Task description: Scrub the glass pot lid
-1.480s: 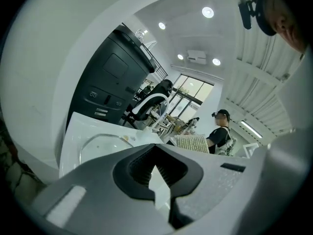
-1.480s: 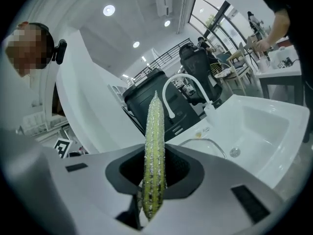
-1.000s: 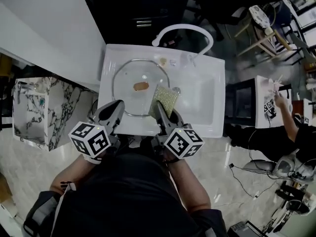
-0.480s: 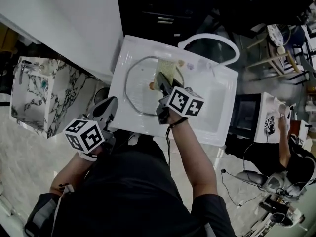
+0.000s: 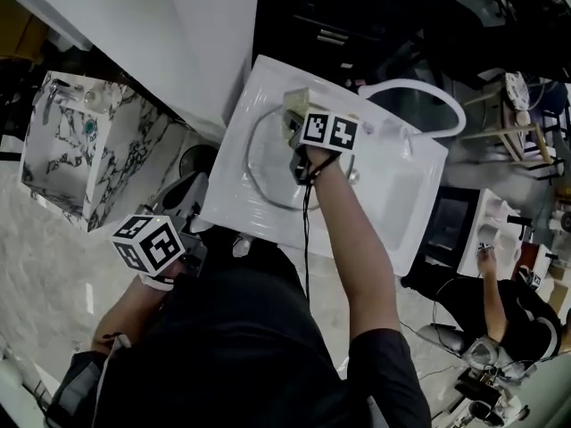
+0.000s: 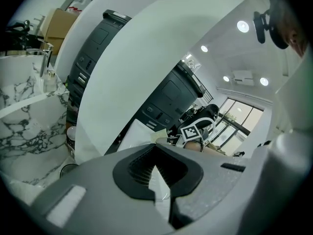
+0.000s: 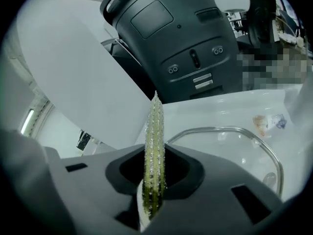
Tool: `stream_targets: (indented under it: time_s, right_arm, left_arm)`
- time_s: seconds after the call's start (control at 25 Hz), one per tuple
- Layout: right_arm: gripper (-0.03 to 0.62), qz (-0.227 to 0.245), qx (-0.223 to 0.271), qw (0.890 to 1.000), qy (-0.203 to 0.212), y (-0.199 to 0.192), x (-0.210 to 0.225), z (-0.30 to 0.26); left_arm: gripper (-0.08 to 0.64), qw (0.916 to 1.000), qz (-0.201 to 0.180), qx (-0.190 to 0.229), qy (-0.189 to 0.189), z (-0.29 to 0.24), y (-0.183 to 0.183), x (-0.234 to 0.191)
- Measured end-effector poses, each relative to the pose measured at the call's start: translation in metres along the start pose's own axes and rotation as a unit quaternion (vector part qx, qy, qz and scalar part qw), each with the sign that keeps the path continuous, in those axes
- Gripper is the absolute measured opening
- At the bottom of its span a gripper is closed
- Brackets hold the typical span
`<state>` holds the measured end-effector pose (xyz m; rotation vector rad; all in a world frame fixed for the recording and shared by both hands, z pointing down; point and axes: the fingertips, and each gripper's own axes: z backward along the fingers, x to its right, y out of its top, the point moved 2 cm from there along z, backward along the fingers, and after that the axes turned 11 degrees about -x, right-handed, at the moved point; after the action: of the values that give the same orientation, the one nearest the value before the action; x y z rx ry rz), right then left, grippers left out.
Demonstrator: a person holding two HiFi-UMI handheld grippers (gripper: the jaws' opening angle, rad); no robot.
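We stretch our right arm forward, right tongs [image 7: 154,180] clamping the sponge [image 7: 155,141], glass pot lid [image 7: 234,143] just ahead; left tongs [image 6: 164,180] closed, empty.

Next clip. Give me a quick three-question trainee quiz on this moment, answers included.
1. True or false: the right gripper is empty.
2. The glass lid lies: A) on the white sink; B) on a stove; C) on the floor.
3. Fill in: the ___ gripper reaches over the lid.
Key: 1 false, its jaws are shut on a yellow-green scrub pad; 2 A; 3 right.
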<state>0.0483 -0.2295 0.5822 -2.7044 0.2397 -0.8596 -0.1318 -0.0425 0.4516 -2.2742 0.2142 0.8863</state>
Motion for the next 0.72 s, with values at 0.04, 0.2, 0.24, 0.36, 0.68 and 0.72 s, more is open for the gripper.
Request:
stream_targets:
  time_s: [0.04, 0.2, 0.24, 0.36, 0.68, 0.72]
  right_arm:
    - [0.066, -0.001, -0.006, 1.0, -0.002, 0.0, 0.003, -0.002]
    - [0.066, -0.014, -0.01, 1.0, -0.002, 0.002, 0.014, -0.001]
    - [0.066, -0.017, -0.012, 1.0, 0.0, 0.003, 0.016, 0.0]
    - [0.066, -0.021, -0.018, 1.0, 0.004, 0.004, 0.025, 0.002]
    - [0.066, -0.038, -0.016, 0.999, -0.007, 0.002, 0.064, 0.017]
    - [0.066, -0.044, -0.014, 0.999, -0.006, 0.0, 0.068, 0.02]
  left_arm:
    - [0.0, 1.0, 0.001, -0.001, -0.001, -0.001, 0.001, 0.001]
    - [0.0, 1.0, -0.007, -0.003, -0.005, -0.006, 0.005, 0.006]
    - [0.0, 0.9999, -0.009, -0.004, -0.006, -0.008, 0.006, 0.008]
    - [0.0, 0.9999, -0.012, -0.009, -0.007, -0.014, 0.006, 0.013]
    - [0.0, 0.9992, -0.025, -0.029, -0.011, -0.034, 0.008, 0.031]
    - [0.0, 0.999, -0.028, -0.032, -0.012, -0.036, 0.007, 0.033]
